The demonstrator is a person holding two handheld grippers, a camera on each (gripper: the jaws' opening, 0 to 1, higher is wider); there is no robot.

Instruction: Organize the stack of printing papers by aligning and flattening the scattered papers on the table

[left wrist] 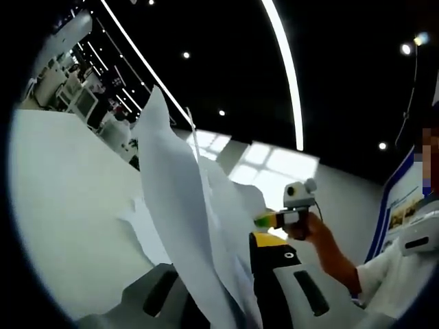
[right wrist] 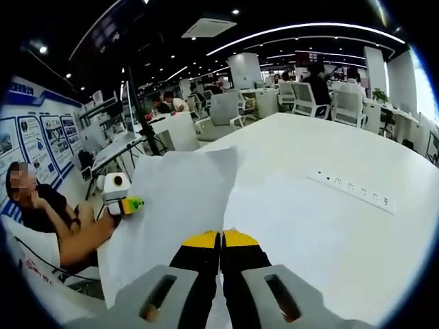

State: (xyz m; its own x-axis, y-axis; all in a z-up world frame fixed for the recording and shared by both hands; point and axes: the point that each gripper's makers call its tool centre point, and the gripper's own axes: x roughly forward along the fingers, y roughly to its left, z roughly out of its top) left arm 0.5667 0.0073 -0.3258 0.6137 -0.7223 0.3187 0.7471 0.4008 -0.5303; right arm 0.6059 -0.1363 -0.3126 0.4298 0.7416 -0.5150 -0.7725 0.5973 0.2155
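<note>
Both claws clamp the papers (left wrist: 185, 205) upright above the table (right wrist: 329, 226): left gripper (left wrist: 230, 288) and right gripper (right wrist: 221, 240) pinched together.

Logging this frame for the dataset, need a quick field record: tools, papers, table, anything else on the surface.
left tool: shut on papers, sheets rise between its jaws
right tool: jaws closed together at the papers' edge, grip on them not certain
papers: white sheets lifted off the table, held up between both tools, top edges uneven
table: white, large
power strip: white, lying flat on the table, apart from the papers
background: open office with chairs and seated people
</note>
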